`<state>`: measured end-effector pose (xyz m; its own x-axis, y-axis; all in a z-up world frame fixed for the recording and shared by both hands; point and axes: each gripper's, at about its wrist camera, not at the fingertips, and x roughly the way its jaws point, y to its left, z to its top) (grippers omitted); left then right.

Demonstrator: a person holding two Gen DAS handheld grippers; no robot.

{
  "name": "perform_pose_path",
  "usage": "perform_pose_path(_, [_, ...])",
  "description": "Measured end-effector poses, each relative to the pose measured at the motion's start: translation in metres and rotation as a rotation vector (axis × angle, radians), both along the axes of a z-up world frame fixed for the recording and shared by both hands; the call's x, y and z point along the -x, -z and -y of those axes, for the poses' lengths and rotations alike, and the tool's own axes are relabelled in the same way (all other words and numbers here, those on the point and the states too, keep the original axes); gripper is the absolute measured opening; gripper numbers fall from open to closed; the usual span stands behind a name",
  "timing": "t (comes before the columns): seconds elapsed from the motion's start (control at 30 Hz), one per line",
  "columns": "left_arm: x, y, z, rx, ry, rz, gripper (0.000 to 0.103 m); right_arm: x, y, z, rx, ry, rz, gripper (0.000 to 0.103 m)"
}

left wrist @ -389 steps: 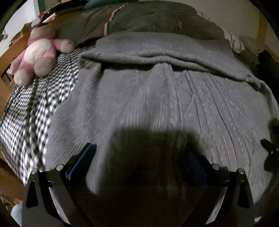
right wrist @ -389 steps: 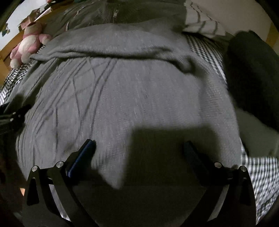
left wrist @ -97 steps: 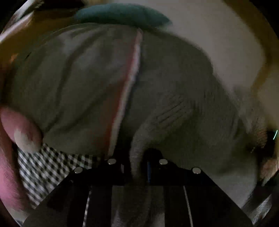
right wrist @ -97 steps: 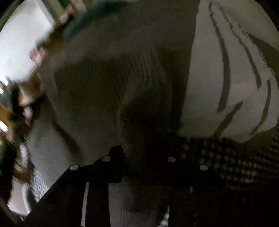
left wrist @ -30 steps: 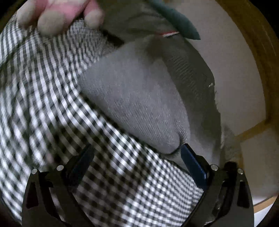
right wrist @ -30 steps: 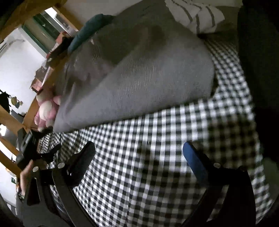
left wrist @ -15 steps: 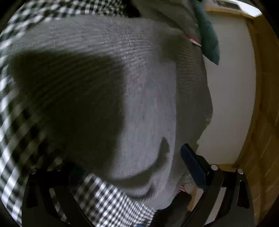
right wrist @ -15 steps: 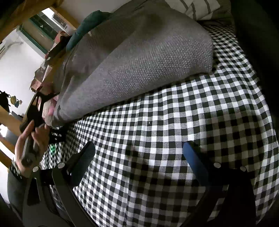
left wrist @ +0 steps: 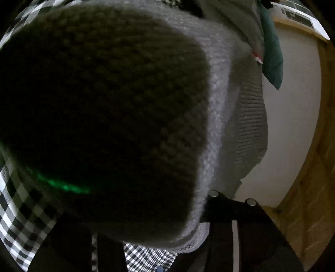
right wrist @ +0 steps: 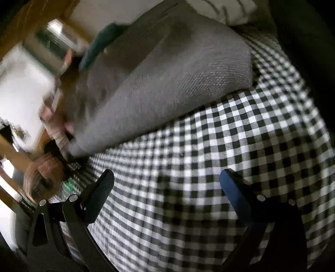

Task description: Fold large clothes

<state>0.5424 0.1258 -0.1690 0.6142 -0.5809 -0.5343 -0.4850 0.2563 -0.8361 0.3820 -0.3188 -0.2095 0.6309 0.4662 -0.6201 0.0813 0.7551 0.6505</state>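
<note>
Left hand-held gripper [left wrist: 159,240] just closed on sweater [left wrist: 222,108].

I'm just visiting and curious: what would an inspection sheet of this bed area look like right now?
Surface: black-and-white checked bedsheet.
Job's things: folded grey sweater lying on the sheet.
Clutter: striped pillow, teal cloth, another grey garment.
Grippers: left hand-held gripper has just been closing, sweater edge between its jaws; right hand-held gripper open over the sheet, holding nothing.
Cables: nothing seen.
Surroundings: wooden frame, white wall.
</note>
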Motion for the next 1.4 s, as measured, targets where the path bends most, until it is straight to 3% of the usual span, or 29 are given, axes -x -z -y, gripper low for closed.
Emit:
perform_pose_path(0.13, [-0.005, -0.005, -0.001, 0.006, 0.010, 0.027, 0.035, -0.016, 0.015, 0.023, -0.425, 0.075, 0.033, 0.100])
perform_pose_path(0.27, [-0.012, -0.013, 0.000, 0.016, 0.019, 0.043, 0.035, -0.042, 0.031, 0.030, -0.593, 0.159, 0.024, 0.100])
perform_pose_path(0.53, [-0.023, -0.028, 0.003, -0.026, 0.045, 0.071, 0.035, -0.094, 0.030, 0.027, -0.481, 0.356, -0.032, 0.100])
perform_pose_path(0.57, [-0.025, -0.029, 0.004, -0.056, 0.050, 0.069, 0.035, -0.101, 0.029, 0.027, -0.461, 0.388, -0.038, 0.094])
perform_pose_path(0.6, [-0.025, -0.028, 0.005, -0.091, 0.054, 0.065, 0.035, -0.105, 0.028, 0.032, -0.446, 0.417, -0.048, 0.061])
perform_pose_path(0.63, [-0.025, -0.028, 0.006, -0.132, 0.058, 0.063, 0.035, -0.108, 0.029, 0.035, -0.419, 0.451, -0.076, 0.043])
perform_pose_path(0.7, [-0.025, -0.024, 0.006, -0.179, 0.061, 0.062, 0.035, -0.111, 0.047, 0.046, -0.489, 0.468, -0.093, 0.036])
perform_pose_path(0.83, [-0.025, -0.022, 0.005, -0.206, 0.062, 0.080, 0.034, -0.100, 0.049, 0.050, -0.517, 0.411, -0.064, 0.032])
perform_pose_path(1.07, [-0.025, -0.034, 0.006, -0.213, 0.059, 0.096, 0.032, -0.088, 0.053, 0.057, -0.589, 0.405, -0.096, 0.027])
perform_pose_path(1.4, [0.021, -0.048, 0.007, -0.207, 0.080, 0.109, 0.030, -0.030, 0.048, 0.058, -0.673, 0.374, -0.120, 0.022])
